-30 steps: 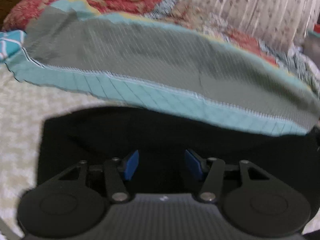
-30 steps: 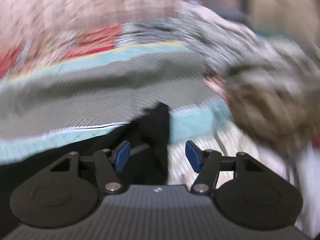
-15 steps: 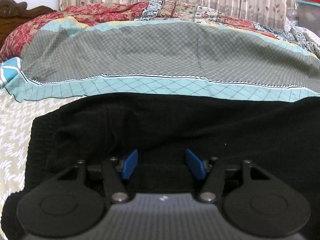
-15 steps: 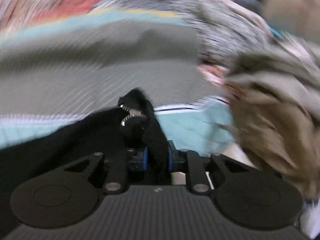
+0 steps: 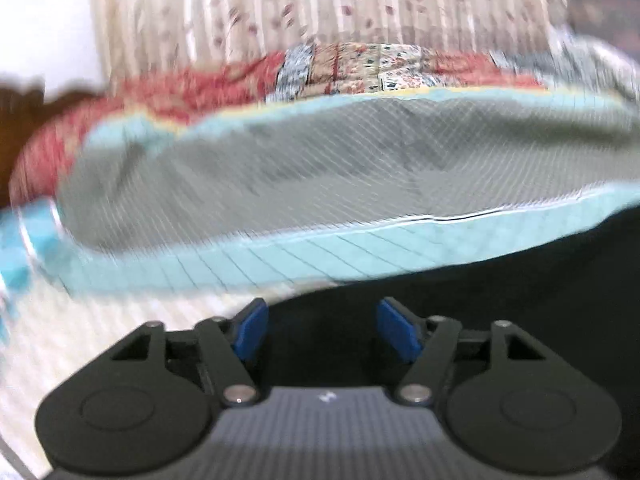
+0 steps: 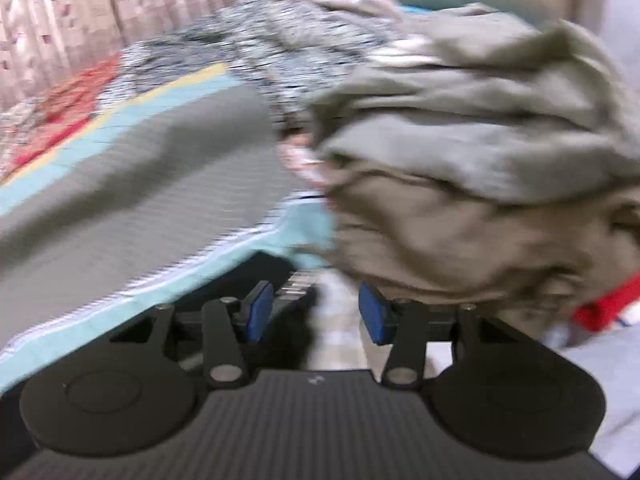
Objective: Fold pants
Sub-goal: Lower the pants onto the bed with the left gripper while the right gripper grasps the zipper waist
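right gripper (image 6: 316, 312) just let go of the black pants (image 5: 500, 280), jaws opening again. left gripper (image 5: 320, 328) open too, nothing pinched. pants lie just below the teal-edged blanket (image 5: 320, 184), so that fold looks laid down.

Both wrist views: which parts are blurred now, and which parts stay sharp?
Left wrist view: the curtain and grey-teal bedcover smear sideways, while the left tool stays sharp. Right wrist view: the khaki clothes heap and bedcover are streaked, the black pants dark; the right tool is crisp.
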